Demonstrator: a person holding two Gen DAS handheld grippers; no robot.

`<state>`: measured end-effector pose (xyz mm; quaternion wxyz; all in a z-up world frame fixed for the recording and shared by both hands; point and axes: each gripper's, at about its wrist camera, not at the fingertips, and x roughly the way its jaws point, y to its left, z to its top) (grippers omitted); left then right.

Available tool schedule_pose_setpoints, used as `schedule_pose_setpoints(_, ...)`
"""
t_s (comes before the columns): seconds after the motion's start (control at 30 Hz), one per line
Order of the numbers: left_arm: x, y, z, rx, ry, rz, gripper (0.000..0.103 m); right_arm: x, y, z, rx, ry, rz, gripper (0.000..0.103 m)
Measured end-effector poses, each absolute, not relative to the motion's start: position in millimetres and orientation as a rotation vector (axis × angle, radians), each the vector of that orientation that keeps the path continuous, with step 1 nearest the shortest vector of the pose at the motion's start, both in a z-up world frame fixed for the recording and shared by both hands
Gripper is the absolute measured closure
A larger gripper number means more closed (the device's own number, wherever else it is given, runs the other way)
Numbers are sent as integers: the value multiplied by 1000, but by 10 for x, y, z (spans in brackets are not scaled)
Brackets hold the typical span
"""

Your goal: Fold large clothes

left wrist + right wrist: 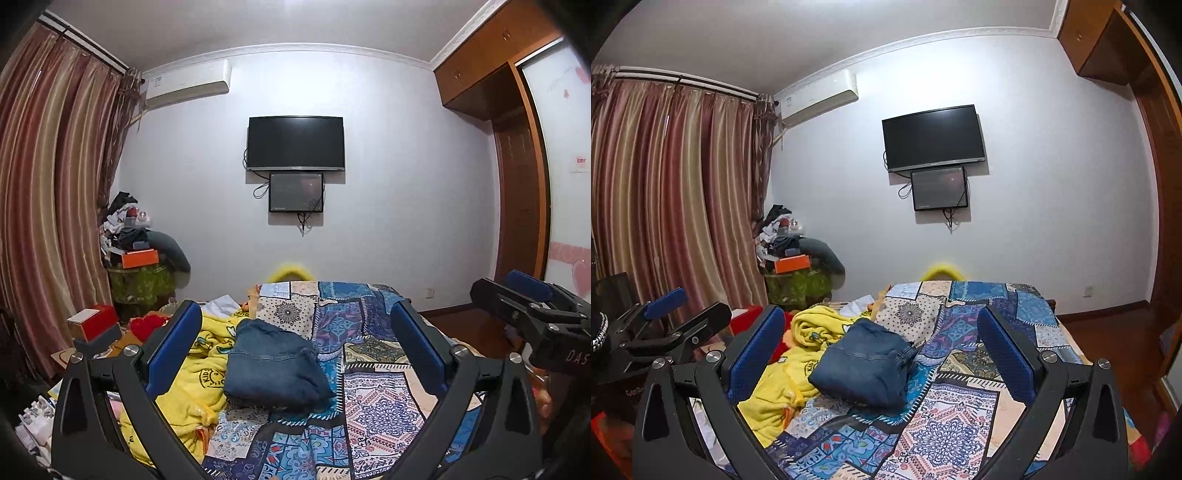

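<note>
Folded denim jeans [277,363] lie in a compact bundle on the patchwork bedspread [373,398] of a bed, just beside a rumpled yellow blanket [192,384]. The left claw [295,350] and right claw [882,354] both hang above the bed with jaws spread wide — neither grips anything. In the corner, a green container [798,286] — possibly a bin — carries an orange box [792,263] and heaped clothing.
</note>
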<state>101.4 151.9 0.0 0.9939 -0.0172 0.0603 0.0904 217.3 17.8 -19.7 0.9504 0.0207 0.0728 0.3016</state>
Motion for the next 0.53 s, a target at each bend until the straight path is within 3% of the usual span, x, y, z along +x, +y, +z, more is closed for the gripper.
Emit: schedule_pose_setpoints(0.53, 1090, 1571, -22, -65, 137, 169, 0, 2218, 212, -231, 38, 166, 613, 0)
